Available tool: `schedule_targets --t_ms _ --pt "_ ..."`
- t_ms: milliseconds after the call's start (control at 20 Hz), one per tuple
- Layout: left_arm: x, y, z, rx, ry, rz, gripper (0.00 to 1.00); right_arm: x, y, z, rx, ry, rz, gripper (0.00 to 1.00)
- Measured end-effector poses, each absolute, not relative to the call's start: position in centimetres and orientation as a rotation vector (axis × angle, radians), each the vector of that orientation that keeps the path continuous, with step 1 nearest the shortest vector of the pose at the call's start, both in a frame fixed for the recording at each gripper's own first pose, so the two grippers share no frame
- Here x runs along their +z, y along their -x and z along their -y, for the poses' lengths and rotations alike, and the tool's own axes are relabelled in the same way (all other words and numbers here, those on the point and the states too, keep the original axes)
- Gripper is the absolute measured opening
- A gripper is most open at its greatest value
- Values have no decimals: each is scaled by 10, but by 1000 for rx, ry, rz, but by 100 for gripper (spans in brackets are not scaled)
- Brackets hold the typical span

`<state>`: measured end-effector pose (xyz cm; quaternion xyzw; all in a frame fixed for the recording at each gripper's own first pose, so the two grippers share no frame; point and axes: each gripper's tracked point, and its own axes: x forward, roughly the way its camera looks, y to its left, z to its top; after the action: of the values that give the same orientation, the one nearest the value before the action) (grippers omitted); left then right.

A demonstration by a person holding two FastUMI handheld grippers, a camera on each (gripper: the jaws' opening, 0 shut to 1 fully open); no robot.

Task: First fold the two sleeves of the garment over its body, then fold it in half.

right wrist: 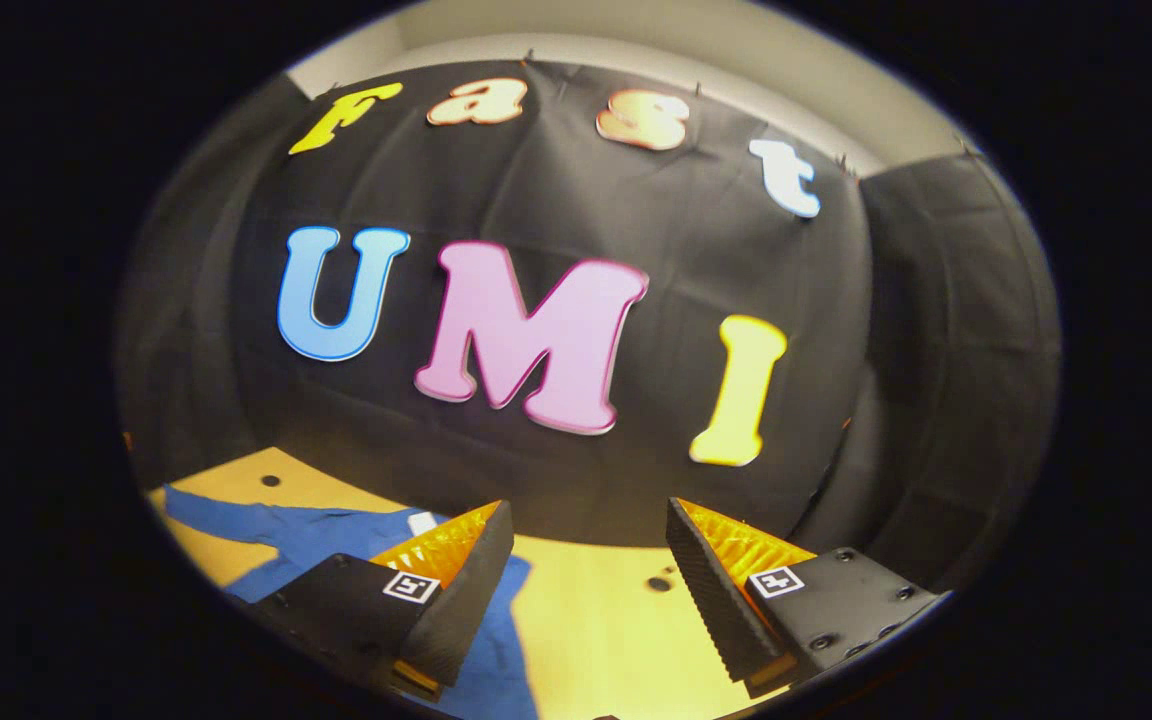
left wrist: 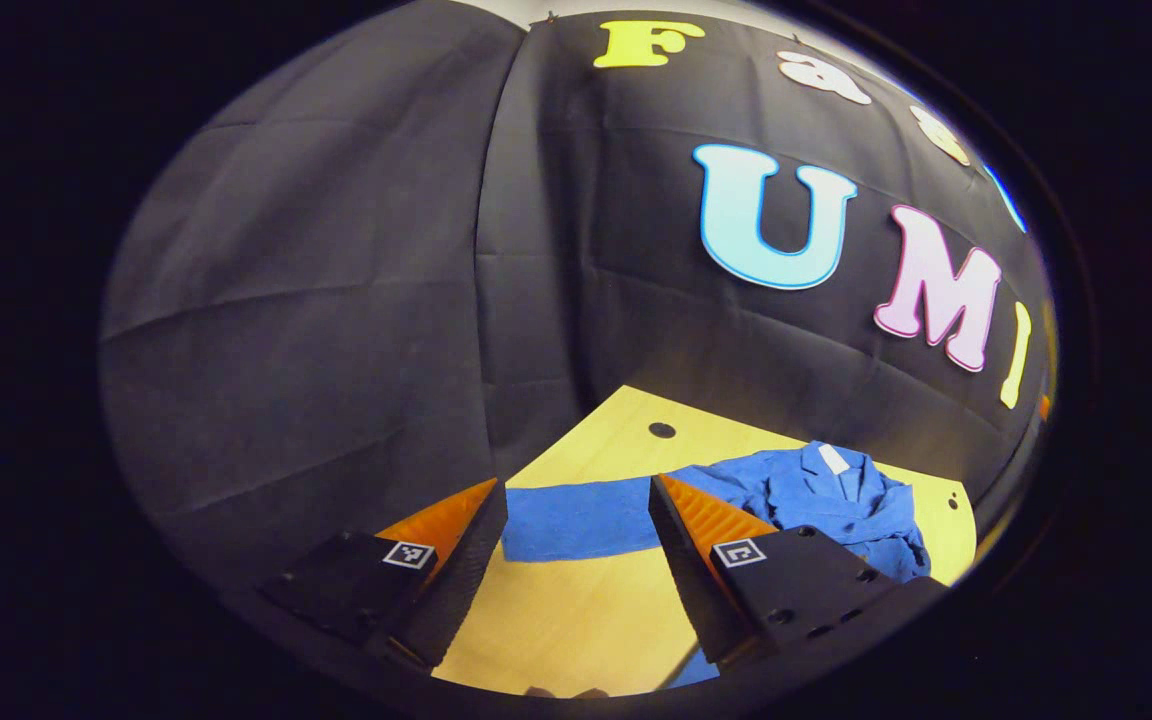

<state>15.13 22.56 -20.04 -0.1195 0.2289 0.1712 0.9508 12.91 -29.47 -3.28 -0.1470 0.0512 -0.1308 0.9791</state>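
Yellow wooden table [left wrist: 586, 610], black-draped booth.

In my left gripper view, my right finger [left wrist: 706, 545] covers part of the blue garment [left wrist: 836, 500], and its lower hem runs off the near right edge. In my right gripper view, my left finger [right wrist: 456, 590] hides the garment's [right wrist: 316, 535] middle; its left sleeve [right wrist: 201, 510] is cut by the edge. The table's [right wrist: 596, 630] near side is cut off too.

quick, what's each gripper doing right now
left gripper: open, holding nothing, above the sleeve of the blue garment.
right gripper: open, holding nothing, over the table.
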Motion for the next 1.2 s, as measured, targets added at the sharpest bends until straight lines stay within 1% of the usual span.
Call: schedule_targets --t_ms 50,100,150,200,250,400,500,550,600,650,700,750,800,900,950,1100,1150,1200 --pt "-221 -162 -234 345 268 -500 84 -16 -117 298 -282 336 -76 89" --pt "-241 -169 -246 354 301 -555 82 0 -106 297 -291 352 -60 91" --pt "-260 -175 -258 375 336 -607 84 10 -98 294 -298 344 -57 91" --pt "-277 -186 -269 397 360 -637 84 19 -88 294 -310 323 -61 99" --pt "-296 -198 -277 410 376 -664 84 29 -79 291 -328 289 -59 99" --pt "-339 -212 -300 457 359 -767 84 47 -68 272 -329 203 -53 99" --pt "-350 -222 -298 478 321 -812 84 56 -68 247 -289 192 -46 99" --pt "-353 -226 -296 496 296 -827 85 56 -68 236 -270 181 -47 99" --pt "-357 -228 -290 519 278 -847 84 53 -71 223 -239 159 -50 92" --pt "-359 -230 -284 539 267 -871 84 50 -75 212 -218 139 -57 92" --pt "-360 -231 -277 550 264 -893 84 45 -76 210 -225 122 -66 92" --pt "-363 -231 -275 553 275 -915 84 38 -77 210 -239 99 -71 99" --pt "-369 -231 -272 555 292 -938 82 34 -79 200 -219 65 -74 92" --pt "-375 -226 -277 583 328 -957 87 14 -85 190 -191 28 -117 92" --pt "-374 -226 -275 591 338 -941 85 7 -88 189 -183 27 -133 92" --pt "-376 -226 -271 582 328 -952 85 -9 -95 189 -161 20 -168 92" --pt "-374 -231 -266 566 323 -958 82 -12 -98 188 -154 16 -171 99" --pt "-378 -236 -260 552 316 -966 73 -16 -102 186 -146 16 -176 99"
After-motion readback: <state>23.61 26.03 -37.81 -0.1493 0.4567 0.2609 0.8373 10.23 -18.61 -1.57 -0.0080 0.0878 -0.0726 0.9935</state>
